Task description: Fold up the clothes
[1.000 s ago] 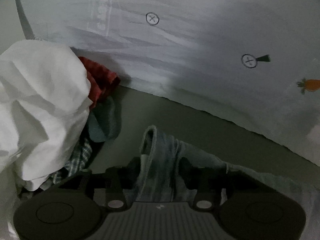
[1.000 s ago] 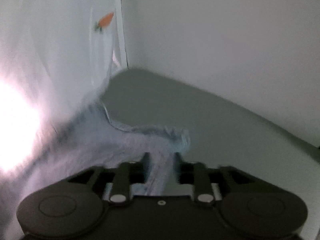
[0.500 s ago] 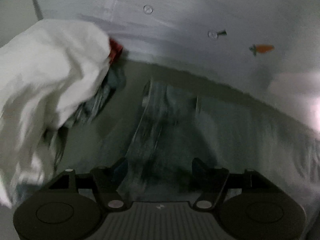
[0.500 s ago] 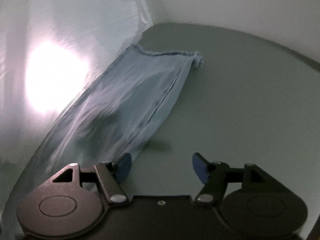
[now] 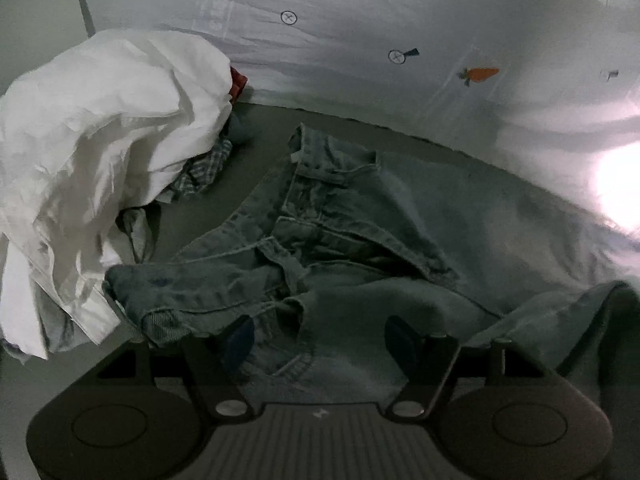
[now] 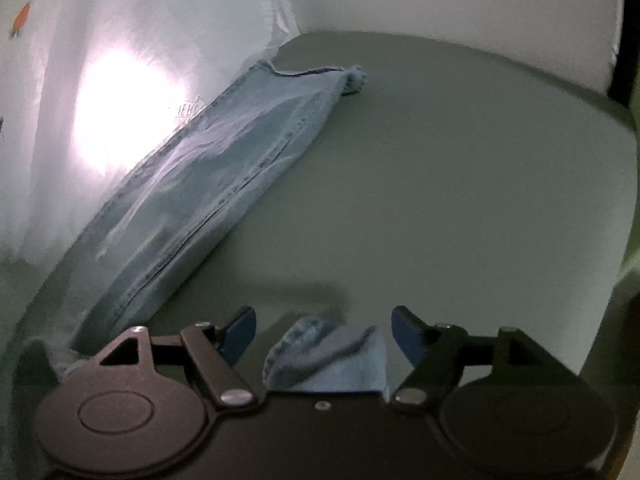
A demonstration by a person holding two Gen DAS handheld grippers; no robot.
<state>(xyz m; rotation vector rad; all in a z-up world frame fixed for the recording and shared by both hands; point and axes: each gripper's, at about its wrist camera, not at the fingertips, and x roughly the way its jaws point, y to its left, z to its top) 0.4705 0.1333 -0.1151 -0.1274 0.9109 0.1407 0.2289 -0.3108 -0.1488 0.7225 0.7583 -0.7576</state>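
Light-blue jeans (image 5: pixel 340 240) lie spread on the grey surface (image 6: pixel 440 200) — waistband end below the left hand-held gripper (image 5: pixel 320 336), one leg (image 6: pixel 224 184) stretching ahead of the right hand-held gripper (image 6: pixel 324 328). Both stand with fingers apart, gripping nothing. A white garment (image 5: pixel 100 140) tops the pile of clothes at left.

The jeans (image 5: pixel 360 240) are faded light-blue denim, paler still along the leg (image 6: pixel 224 168). Beside them a plain white shirt (image 5: pixel 100 140) tops a pile showing a green-and-white plaid cloth (image 5: pixel 204 168) and a red checked one (image 5: pixel 239 80). The curtain (image 5: pixel 400 20) is white with small orange carrots (image 5: pixel 482 73). The tabletop (image 6: pixel 440 180) is dull grey-green.
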